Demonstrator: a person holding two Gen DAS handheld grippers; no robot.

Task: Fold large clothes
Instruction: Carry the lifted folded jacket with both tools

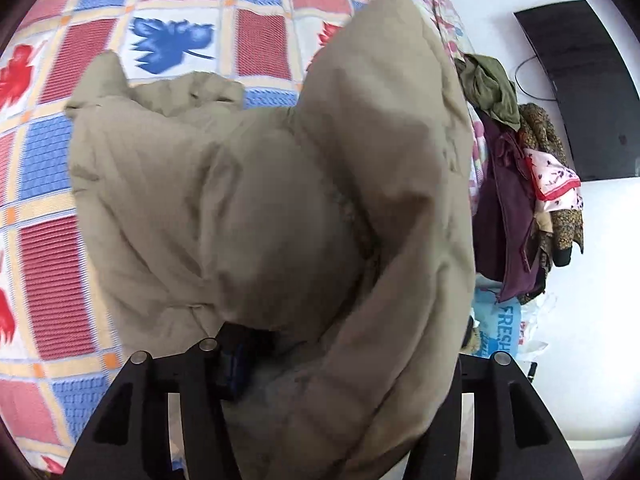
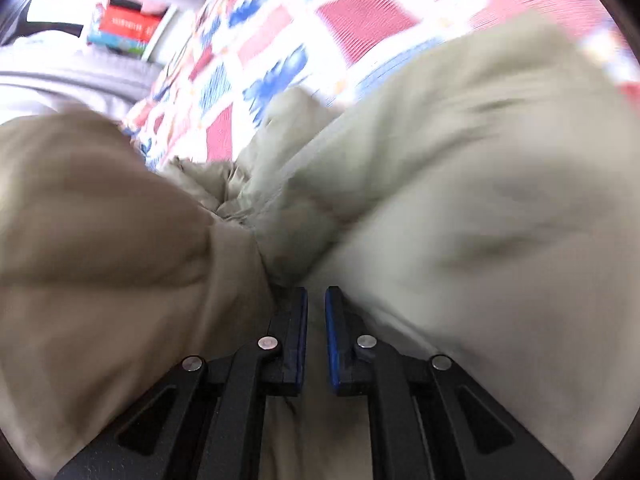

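A large beige padded coat (image 1: 248,184) lies bunched on a bed with a red, blue and white patchwork bedspread (image 1: 60,248). In the left wrist view a thick fold of it rises between the jaws of my left gripper (image 1: 344,344) and drapes over the right finger, hiding it. The left pad (image 1: 234,360) stands wide of the cloth with a dark gap beside it. In the right wrist view, which is blurred, my right gripper (image 2: 316,292) has its blue pads nearly together, pinching a thin layer of the coat (image 2: 460,184), which billows on both sides.
Beyond the bed's right edge a heap of other clothes (image 1: 520,184) hangs against a white wall, below a black flat panel (image 1: 580,88). A blue bag marked FRESH (image 1: 500,328) sits under the heap. The right wrist view shows stacked boxes (image 2: 124,28) at upper left.
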